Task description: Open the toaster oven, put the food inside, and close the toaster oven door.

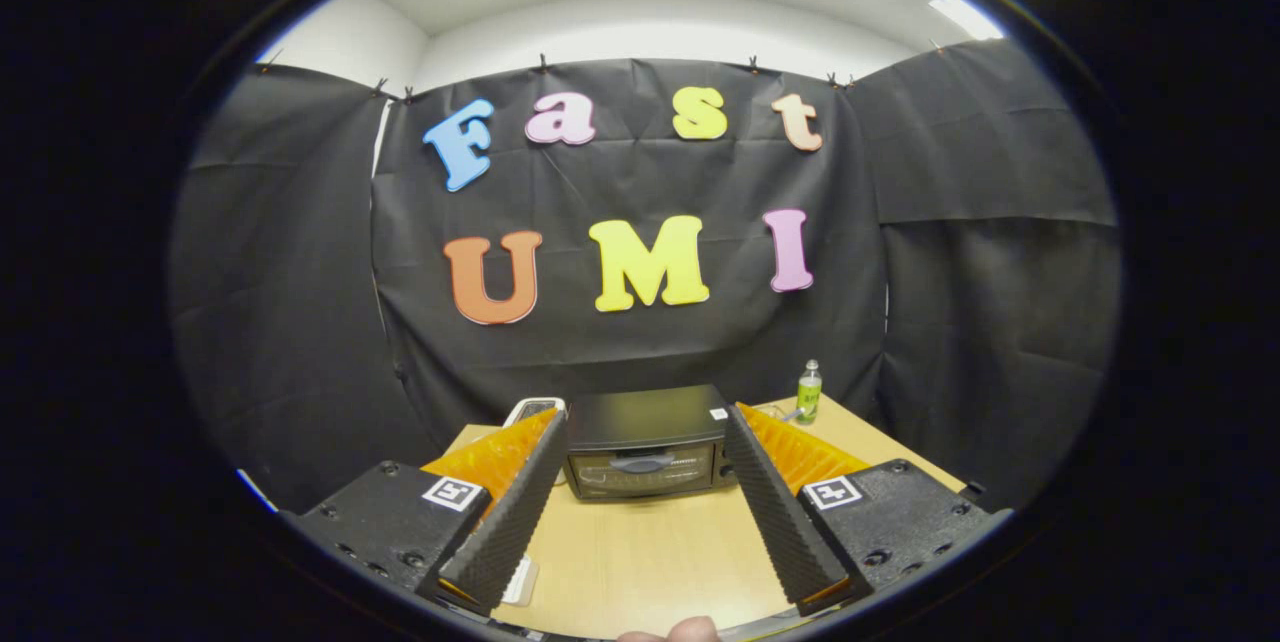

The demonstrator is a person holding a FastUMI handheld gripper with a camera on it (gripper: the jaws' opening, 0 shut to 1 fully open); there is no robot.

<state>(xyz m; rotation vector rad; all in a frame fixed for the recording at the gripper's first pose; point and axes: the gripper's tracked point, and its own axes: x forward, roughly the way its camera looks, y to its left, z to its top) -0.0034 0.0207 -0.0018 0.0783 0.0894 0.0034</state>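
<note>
Scanning left to right: a white device (533, 410) sits far left on the table (650, 552); the toaster oven (648, 442) stands beyond the gripper (645, 432), framed between its spread, empty fingers, door shut, handle (640, 463) across the front; a green bottle (808, 392) stands far right; food is not discernible, so this fits either end; any approach should stay centred on the handle.

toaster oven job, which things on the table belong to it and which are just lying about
Belongs to the job:
- toaster oven, door shut, just beyond the open, empty gripper

Just lying about:
- green bottle, upright, right of the oven
- white device at the oven's left, too hidden to identify
- flat clear thing on the table by the left finger
</note>
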